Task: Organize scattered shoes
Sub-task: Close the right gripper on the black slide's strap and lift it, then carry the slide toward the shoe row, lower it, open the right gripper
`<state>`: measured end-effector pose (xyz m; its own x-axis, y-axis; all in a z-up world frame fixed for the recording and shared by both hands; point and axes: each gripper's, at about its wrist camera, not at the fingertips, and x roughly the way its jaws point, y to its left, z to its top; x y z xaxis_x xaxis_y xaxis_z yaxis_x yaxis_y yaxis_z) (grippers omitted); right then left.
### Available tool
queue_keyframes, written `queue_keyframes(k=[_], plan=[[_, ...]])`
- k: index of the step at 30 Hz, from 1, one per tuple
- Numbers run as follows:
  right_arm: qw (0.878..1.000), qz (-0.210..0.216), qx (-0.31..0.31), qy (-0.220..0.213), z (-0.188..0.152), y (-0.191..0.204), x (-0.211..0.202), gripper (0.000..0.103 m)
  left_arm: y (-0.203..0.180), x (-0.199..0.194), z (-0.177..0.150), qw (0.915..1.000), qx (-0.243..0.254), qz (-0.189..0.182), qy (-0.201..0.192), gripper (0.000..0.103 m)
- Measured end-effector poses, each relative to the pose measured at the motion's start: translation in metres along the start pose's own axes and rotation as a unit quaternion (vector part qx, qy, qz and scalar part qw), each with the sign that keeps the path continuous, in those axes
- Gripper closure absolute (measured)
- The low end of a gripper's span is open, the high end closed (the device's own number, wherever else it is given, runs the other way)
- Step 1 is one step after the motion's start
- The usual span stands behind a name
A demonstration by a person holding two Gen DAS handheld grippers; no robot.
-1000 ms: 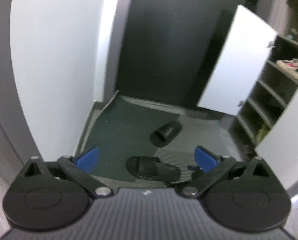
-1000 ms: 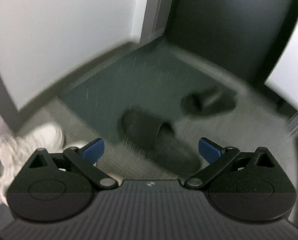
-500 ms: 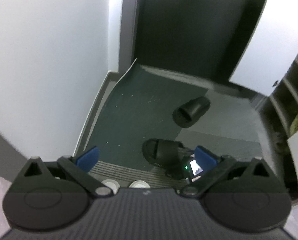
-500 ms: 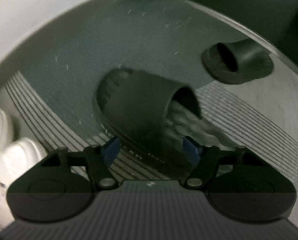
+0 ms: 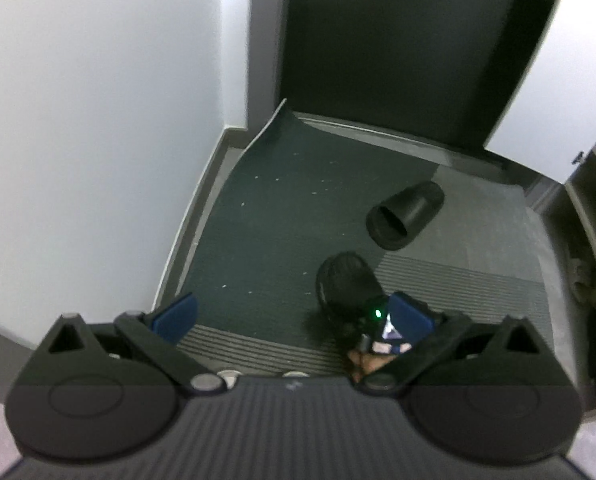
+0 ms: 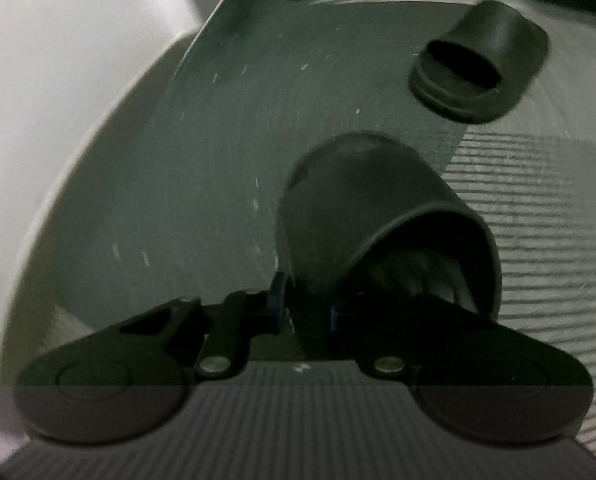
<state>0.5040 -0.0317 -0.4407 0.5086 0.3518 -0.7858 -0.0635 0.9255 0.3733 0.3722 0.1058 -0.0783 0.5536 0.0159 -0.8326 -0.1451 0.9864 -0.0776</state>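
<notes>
**Right tool clamping one of two black slides on the entry mat**

Left wrist view: the left tool [image 5: 294,314] is hanging with its two blue pads spread wide and nothing between them. Two black slides are lying on the floor ahead. The near slide [image 5: 344,280] is sitting where the dark green mat [image 5: 282,208] meets the ribbed grey mat [image 5: 458,284]; the right tool [image 5: 382,316], showing one green light, is reaching onto its heel end. The far slide [image 5: 406,216] is lying apart from it, farther back, its opening facing the camera. One dark door [image 5: 410,48] is standing behind the mats, and a white wall [image 5: 98,100] is running along the left. At the right edge, part of one shoe cabinet [image 5: 594,208] is showing.

Right wrist view: the right tool [image 6: 304,308] is closed, its two blue pads pinching the side wall of the near slide [image 6: 362,200] beside the foot opening. The far slide [image 6: 482,64] is resting well apart at the upper right, untouched. Both are lying on the floor mats.
</notes>
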Motion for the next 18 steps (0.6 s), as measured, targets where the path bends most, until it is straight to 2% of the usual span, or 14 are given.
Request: queue_keyframes(k=[5,9,13,18], plan=[[0.996,0.017,0.085,-0.025,0.012,0.01,0.004,0.087,0.002,-0.003,-0.004,1.0,0.0,0.0,0.003,0.0],[0.987,0.022,0.159,-0.031,0.022,0.024,0.01,0.089,0.005,-0.007,-0.005,1.0,-0.005,-0.002,0.006,0.0],[0.986,0.039,0.159,-0.032,0.022,0.042,0.018,0.089,0.006,-0.012,-0.007,1.0,-0.003,-0.003,0.005,0.0],[0.985,0.033,0.167,-0.013,0.015,0.058,0.036,0.084,0.01,-0.019,-0.008,0.9999,-0.006,-0.009,0.007,0.0]])
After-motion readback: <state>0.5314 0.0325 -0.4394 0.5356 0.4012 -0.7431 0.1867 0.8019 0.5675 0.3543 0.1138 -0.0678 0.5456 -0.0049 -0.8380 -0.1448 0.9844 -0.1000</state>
